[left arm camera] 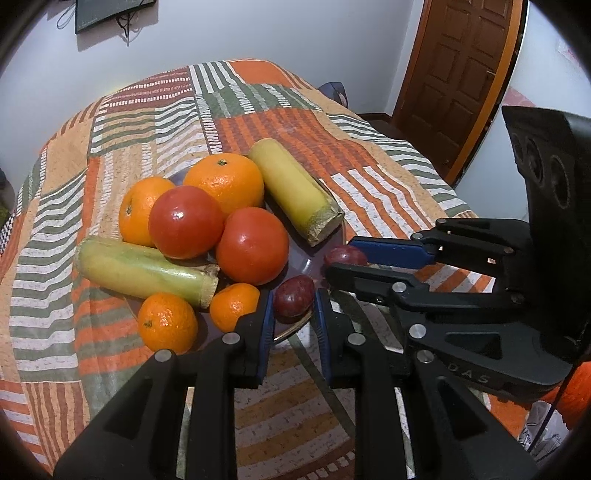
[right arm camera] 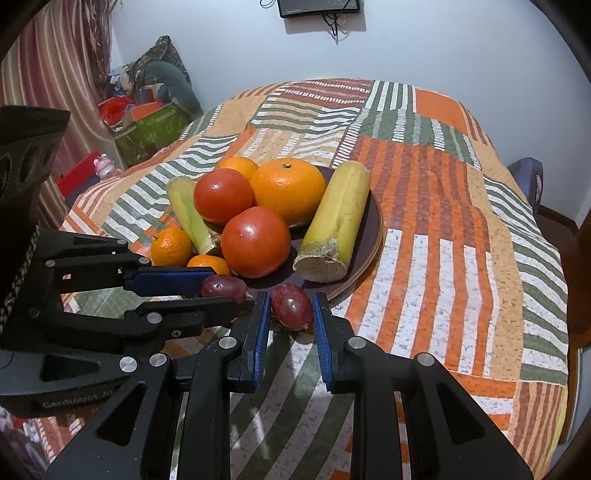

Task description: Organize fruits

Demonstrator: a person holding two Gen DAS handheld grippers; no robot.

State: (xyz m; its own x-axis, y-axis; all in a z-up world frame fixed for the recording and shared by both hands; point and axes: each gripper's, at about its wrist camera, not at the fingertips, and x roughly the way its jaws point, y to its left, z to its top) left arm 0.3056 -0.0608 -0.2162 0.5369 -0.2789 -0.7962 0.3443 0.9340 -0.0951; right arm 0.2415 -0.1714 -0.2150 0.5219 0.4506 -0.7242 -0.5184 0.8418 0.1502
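Note:
A dark brown plate (right arm camera: 373,236) on the patterned tablecloth holds two tomatoes (left arm camera: 253,245), oranges (left arm camera: 223,182), small mandarins (left arm camera: 168,321) and two yellow-green cane pieces (left arm camera: 295,190). My left gripper (left arm camera: 293,314) has its blue pads on either side of a purple grape (left arm camera: 293,295) at the plate's near edge. My right gripper (right arm camera: 290,314) has its pads on either side of a second purple grape (right arm camera: 291,306) just beside it. Each gripper shows in the other's view, the right one (left arm camera: 345,258) and the left one (right arm camera: 229,286), each at its grape.
The table is covered by an orange, green and white striped cloth (right arm camera: 443,206). A wooden door (left arm camera: 458,74) stands at the back right. Boxes and clutter (right arm camera: 147,122) sit on the floor at the left. A wall-mounted screen (right arm camera: 317,7) hangs behind.

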